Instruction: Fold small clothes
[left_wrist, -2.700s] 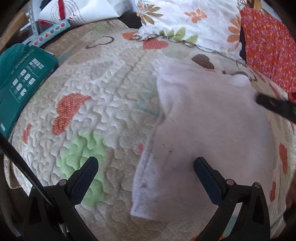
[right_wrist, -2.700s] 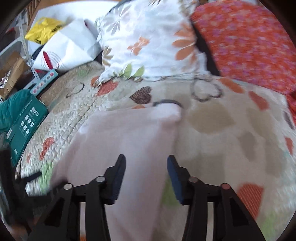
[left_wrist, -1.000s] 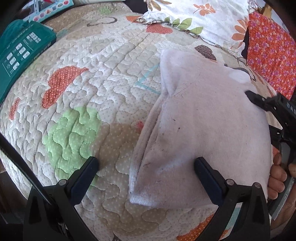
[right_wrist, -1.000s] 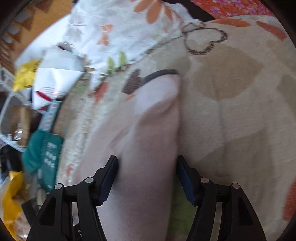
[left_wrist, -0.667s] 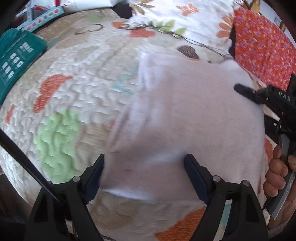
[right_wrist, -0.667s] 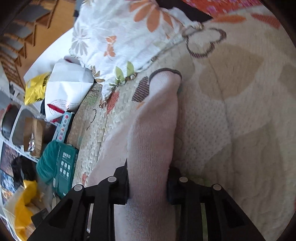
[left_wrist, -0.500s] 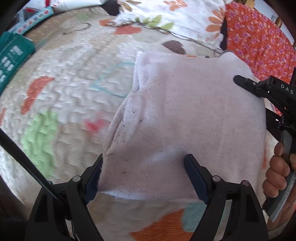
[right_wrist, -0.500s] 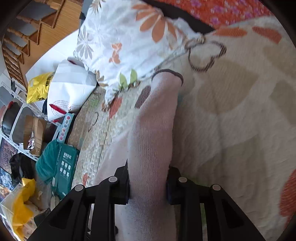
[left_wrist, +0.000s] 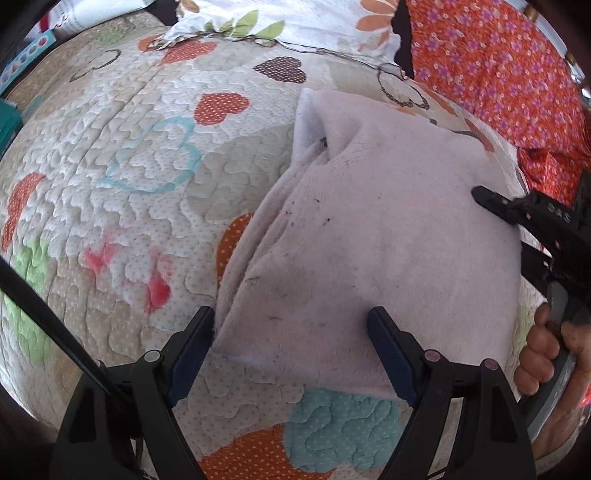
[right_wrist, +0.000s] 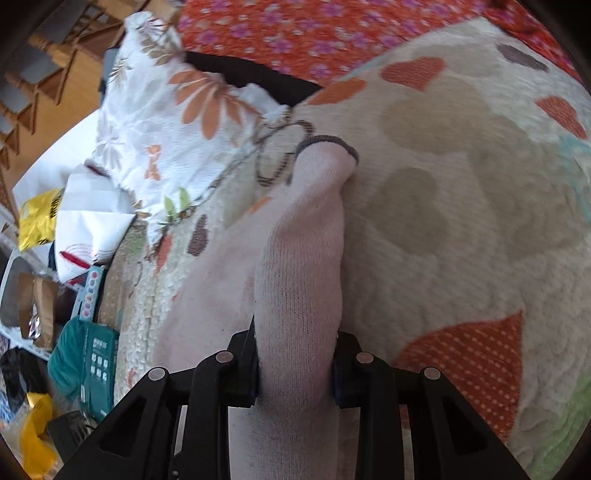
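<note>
A pale pinkish-white garment (left_wrist: 388, 229) lies on a quilted heart-pattern bedspread (left_wrist: 129, 166), partly folded with a loose flap at its far left. My left gripper (left_wrist: 290, 314) straddles its near left corner, jaws wide, pads pressed against a broad bunch of the cloth. In the right wrist view the garment (right_wrist: 303, 258) rises as a narrow ridge ending in a grey trim (right_wrist: 328, 142). My right gripper (right_wrist: 295, 365) pinches that ridge; its jaws are opening slightly, the cloth still between the pads. One of its fingers (left_wrist: 491, 201) rests on the garment's right side.
A floral pillow (left_wrist: 314, 22) and an orange flowered cloth (left_wrist: 498, 74) lie at the far side of the bed. A person's hand (left_wrist: 539, 354) holds the right gripper. Off the bed's left edge are a teal box (right_wrist: 92, 354), a white bag (right_wrist: 92, 214) and a yellow bag (right_wrist: 37, 218).
Both grippers went from open to closed on the garment. It slid across the quilt with them, and the right gripper bunched its side into a raised ridge.
</note>
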